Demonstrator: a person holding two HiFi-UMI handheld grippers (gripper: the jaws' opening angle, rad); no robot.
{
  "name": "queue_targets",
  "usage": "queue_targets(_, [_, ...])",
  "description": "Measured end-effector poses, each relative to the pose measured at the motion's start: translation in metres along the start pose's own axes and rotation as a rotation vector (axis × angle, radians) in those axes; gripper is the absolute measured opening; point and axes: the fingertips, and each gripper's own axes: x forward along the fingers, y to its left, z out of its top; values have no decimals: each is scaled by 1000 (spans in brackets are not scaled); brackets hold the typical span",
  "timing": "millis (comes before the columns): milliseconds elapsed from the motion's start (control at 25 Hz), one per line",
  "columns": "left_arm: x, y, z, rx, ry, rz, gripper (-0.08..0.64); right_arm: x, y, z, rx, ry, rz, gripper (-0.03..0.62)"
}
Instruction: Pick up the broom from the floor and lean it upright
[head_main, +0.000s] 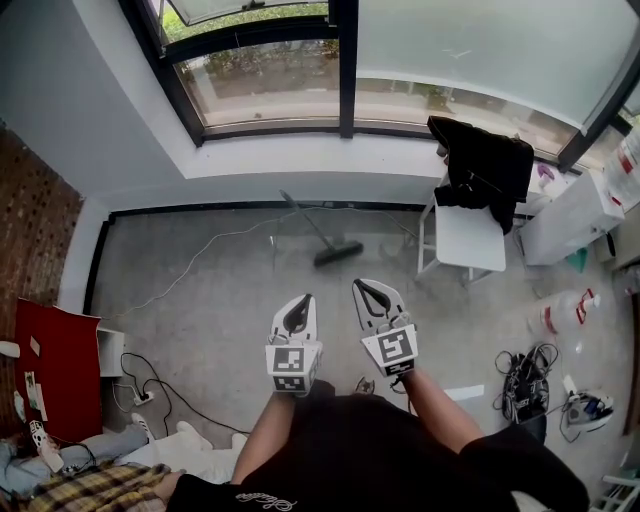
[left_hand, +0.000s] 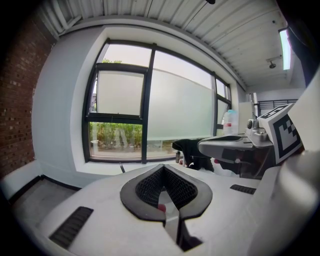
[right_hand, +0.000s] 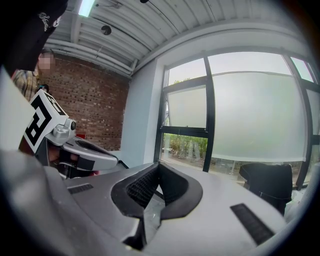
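The big window (head_main: 300, 90) fills the far wall ahead of me, with the grey concrete floor (head_main: 200, 300) spreading out below its sill. To my left stands a brick wall (head_main: 30, 230). Off to the right a white chair (head_main: 468, 240) sits by the window, a black jacket (head_main: 488, 165) draped over its back.

The broom (head_main: 338, 254) lies flat on the floor ahead of me, between the chair and the middle of the room. Its dark head is nearest me and its handle slants away toward the wall under the window. It is well apart from both of my tools. A thin dark stick low in the left gripper view is probably that handle, though it is too small to be sure.

I hold the left gripper (head_main: 308, 297) and right gripper (head_main: 358, 284) side by side in front of me, near each other, pointing toward the window. The left one's jaws are closed tip to tip with nothing between them. The right one's jaws are likewise fully together and empty.

A pale cable (head_main: 215, 245) trails across the floor left of the broom.
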Motion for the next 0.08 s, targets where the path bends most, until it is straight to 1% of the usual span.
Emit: queue_targets(80, [-1,0,-1,0,2,-1,5,-1,2,-1,1,0,1,8])
